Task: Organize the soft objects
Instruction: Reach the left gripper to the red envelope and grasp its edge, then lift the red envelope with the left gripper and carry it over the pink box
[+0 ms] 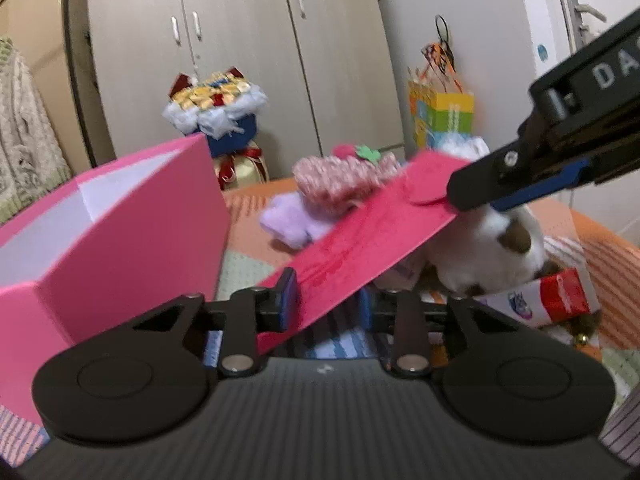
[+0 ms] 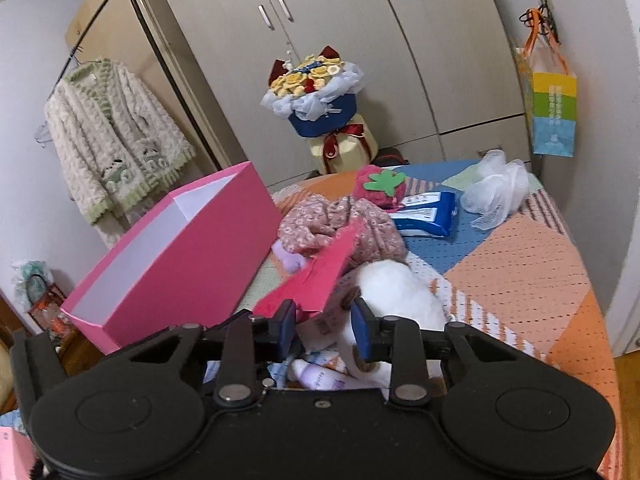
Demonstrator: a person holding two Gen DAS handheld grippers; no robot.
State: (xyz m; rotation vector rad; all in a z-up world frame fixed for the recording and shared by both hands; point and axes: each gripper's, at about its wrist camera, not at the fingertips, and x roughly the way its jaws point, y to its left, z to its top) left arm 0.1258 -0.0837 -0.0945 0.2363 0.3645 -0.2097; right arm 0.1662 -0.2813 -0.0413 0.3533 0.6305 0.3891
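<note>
Holding the red box lid [image 1: 360, 236] at both ends: my left fingers [image 1: 326, 300] clamp its near end, my right fingers [image 2: 324, 322] grip a corner at the far end. Lid is tilted, long axis running from low near my left hand up and away to the right, over a white plush toy [image 1: 488, 248]. Open pink box [image 2: 180, 248] sits just left, floral fabric [image 2: 340, 220] and purple plush [image 2: 292, 260] behind. All on a patchwork bed [image 2: 520, 264]; grey wardrobe [image 2: 340, 40] behind.
</note>
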